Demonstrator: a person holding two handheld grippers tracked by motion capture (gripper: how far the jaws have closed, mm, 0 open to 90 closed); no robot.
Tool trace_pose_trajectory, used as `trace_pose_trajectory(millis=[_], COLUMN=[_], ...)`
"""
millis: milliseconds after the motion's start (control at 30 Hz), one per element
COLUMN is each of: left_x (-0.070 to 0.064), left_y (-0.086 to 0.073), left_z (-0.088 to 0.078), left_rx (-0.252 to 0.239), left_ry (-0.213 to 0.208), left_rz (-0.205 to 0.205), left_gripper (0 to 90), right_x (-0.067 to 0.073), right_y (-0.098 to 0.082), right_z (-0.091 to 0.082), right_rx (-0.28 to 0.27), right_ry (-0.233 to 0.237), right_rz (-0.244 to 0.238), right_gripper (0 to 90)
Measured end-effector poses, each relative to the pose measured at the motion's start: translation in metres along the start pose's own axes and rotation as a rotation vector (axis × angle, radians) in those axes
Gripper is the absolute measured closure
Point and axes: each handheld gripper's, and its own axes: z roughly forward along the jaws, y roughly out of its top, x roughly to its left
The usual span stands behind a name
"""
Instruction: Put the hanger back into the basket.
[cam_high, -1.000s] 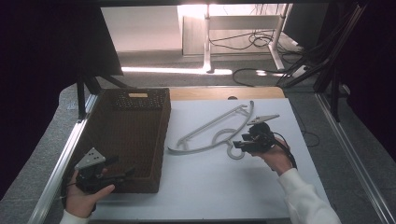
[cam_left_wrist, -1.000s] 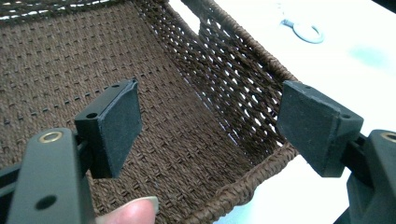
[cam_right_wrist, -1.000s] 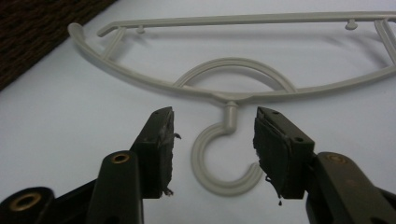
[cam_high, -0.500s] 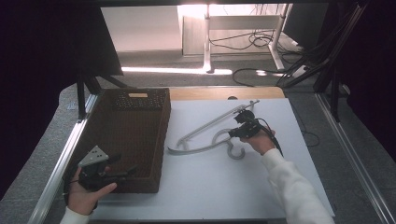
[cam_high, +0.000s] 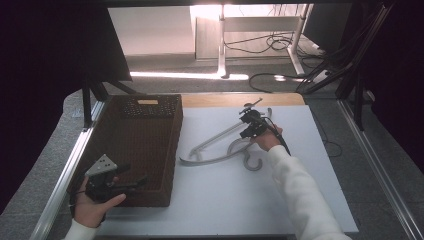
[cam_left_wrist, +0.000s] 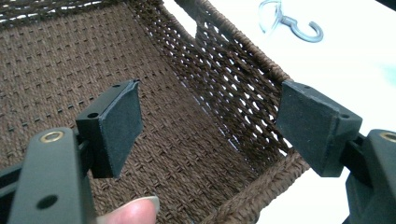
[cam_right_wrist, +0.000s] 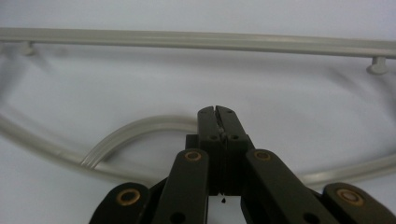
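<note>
Pinching hanger (cam_right_wrist: 140, 135) (claw (cam_right_wrist: 217, 112) closed).

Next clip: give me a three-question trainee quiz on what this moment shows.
1. True or false: the right gripper is shut on the hanger.
2. The left gripper hangs over: A) the basket B) the white tabletop C) the floor
3. Which way does the hanger's hook point, toward the person or away?

Key: 1 false, the jaws meet with nothing between them. 2 A. 3 toward the person.
</note>
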Motion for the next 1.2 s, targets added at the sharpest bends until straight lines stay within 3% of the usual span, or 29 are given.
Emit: trace_pose_trajectory(millis=[167, 433, 767, 967, 1200], left_x=[0.001, 0.003, 0.004, 0.003, 0.003], left_y=[0.000, -0.001, -0.002, -0.002, -0.002], left_z=[0.000, 0.002, 0.003, 0.000, -0.001], left_rx=[0.001, 0.004, 0.010, 0.006, 0.003], left_ry=[0.000, 0.002, 0.002, 0.004, 0.007], left_rz=[-0.003, -0.004, -0.004, -0.004, -0.003], left_gripper=[22.8, 22.8, 22.9, 22.9, 22.9], right_x=[-0.005, -0.006, 0.003, 0.012, 0.020], right_y=[0.002, 0.009, 0.008, -0.002, -0.023], right_z=[0.012, 0.020, 0.027, 0.021, 0.014], right_rx=[0.012, -0.005, 0.055, 0.091, 0.090], right_ry=[-0.025, -0.002, -0.007, -0.015, 0.020], right_rz=[0.013, 0.015, -0.001, -0.034, -0.056], right_gripper=[89.4, 89.4, 89.5, 89.5, 89.5])
